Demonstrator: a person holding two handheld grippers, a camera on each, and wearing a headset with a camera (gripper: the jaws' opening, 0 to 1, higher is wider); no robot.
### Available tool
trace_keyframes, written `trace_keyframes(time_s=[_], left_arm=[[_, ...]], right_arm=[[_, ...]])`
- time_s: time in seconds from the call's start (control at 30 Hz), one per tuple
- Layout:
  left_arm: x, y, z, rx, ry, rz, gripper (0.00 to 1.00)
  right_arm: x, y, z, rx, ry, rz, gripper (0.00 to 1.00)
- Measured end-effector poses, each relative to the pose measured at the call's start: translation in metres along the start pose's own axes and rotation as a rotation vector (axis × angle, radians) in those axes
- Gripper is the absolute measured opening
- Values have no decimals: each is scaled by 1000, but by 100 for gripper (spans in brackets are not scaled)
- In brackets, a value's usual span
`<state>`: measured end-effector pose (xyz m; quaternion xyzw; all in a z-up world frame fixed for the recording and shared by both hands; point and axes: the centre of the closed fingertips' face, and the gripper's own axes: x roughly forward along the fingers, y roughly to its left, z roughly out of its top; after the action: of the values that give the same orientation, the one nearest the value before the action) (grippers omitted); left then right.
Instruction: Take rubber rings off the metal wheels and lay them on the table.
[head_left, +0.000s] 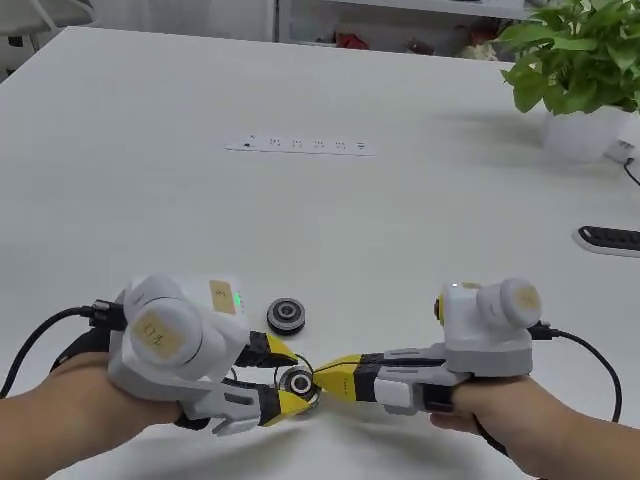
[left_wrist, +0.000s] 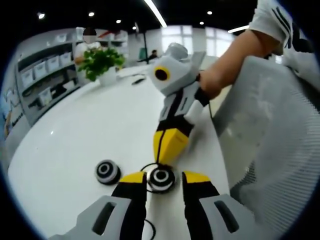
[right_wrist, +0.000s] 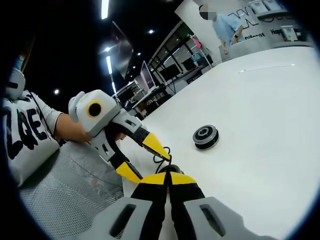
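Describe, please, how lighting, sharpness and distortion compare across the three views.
Head view: even, soft light, only a faint shadow beside the plant, the table sharp and undistorted. Left gripper view: fisheye bows the table edge, lamps streak overhead, the wheel is sharp. Right gripper view: tilted, dark ceiling with glaring lamps; the ring at the jaw tips is a thin, faint line.

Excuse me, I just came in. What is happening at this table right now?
A person works with two handheld grippers over a white table. The left gripper holds a small metal wheel between its jaws. The right gripper, jaws closed, seems to pinch that wheel's thin black rubber ring and pull it off. A second wheel lies on the table nearby.
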<state>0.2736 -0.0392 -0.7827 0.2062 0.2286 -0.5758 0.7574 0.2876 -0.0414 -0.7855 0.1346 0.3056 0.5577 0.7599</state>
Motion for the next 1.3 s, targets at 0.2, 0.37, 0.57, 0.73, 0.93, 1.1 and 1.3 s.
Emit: trace_keyframes(time_s=[0.2, 0.37, 0.57, 0.73, 0.93, 1.1, 1.3], left_arm=[[-8, 0, 6, -19, -20, 0, 32], [-16, 0, 11, -31, -39, 7, 35], [-26, 1, 13, -49, -53, 13, 39], [-35, 1, 16, -54, -67, 22, 42], [-45, 2, 24, -79, -104, 37, 46], [-53, 2, 30, -72, -129, 47, 49], [-63, 3, 29, -75, -137, 63, 54]], right_arm=[[-1, 2, 1, -4, 0, 4, 0], [-1, 4, 3, -10, 1, 11, 0], [-1, 10, 5, -21, 9, 25, 0], [-1, 13, 9, -26, 8, 33, 0], [-1, 18, 13, -35, 7, 42, 0], [-2, 22, 16, -40, 5, 49, 0], [-2, 27, 25, -52, -8, 59, 0]])
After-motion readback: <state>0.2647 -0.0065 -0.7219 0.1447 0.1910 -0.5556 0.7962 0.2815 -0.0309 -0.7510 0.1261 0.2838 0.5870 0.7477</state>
